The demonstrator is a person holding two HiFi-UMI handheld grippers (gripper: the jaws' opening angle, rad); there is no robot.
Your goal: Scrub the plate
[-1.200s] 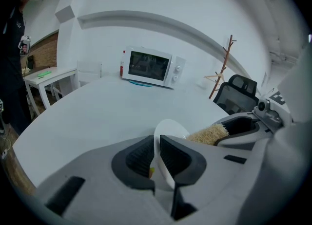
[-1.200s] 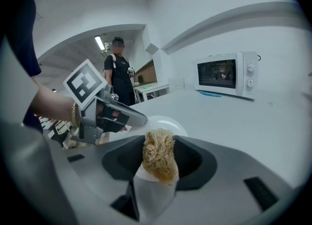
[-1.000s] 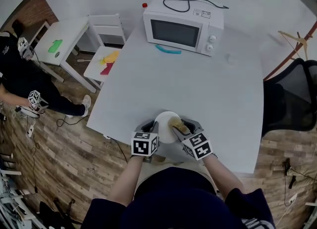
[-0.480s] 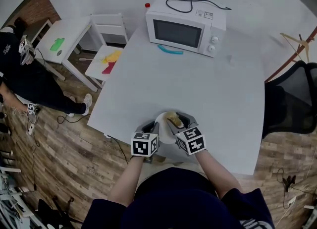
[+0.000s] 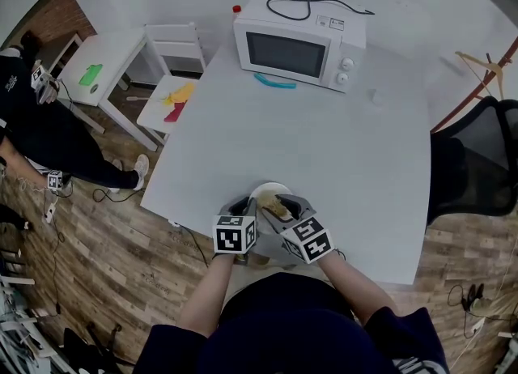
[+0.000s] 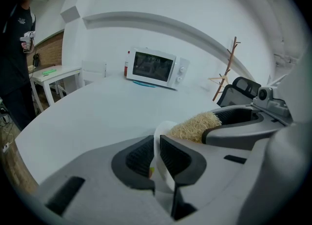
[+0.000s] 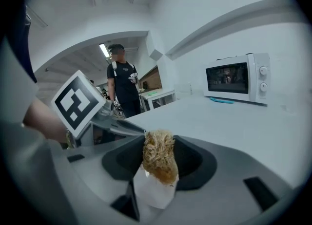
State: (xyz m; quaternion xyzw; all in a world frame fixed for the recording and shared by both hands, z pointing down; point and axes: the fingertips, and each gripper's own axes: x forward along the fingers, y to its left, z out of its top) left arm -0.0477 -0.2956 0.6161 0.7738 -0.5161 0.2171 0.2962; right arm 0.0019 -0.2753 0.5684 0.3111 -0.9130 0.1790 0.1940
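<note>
My left gripper [image 6: 157, 150] has its jaws nearly together, pinching the rim of the white plate [image 6: 163, 127]. The plate stands edge-on by the near edge of the white table [image 5: 324, 146]. My right gripper [image 7: 158, 166] clamps a tan fibrous scrubber [image 7: 158, 152], which lies against the plate's face.

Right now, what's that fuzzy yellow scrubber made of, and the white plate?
The scrubber looks like dried plant fibre, perhaps loofah: it is tan and rough, with stringy strands sticking out. The plate looks like glazed ceramic or hard plastic: it is plain white and smooth with a thin rim. I can't tell which.
</note>
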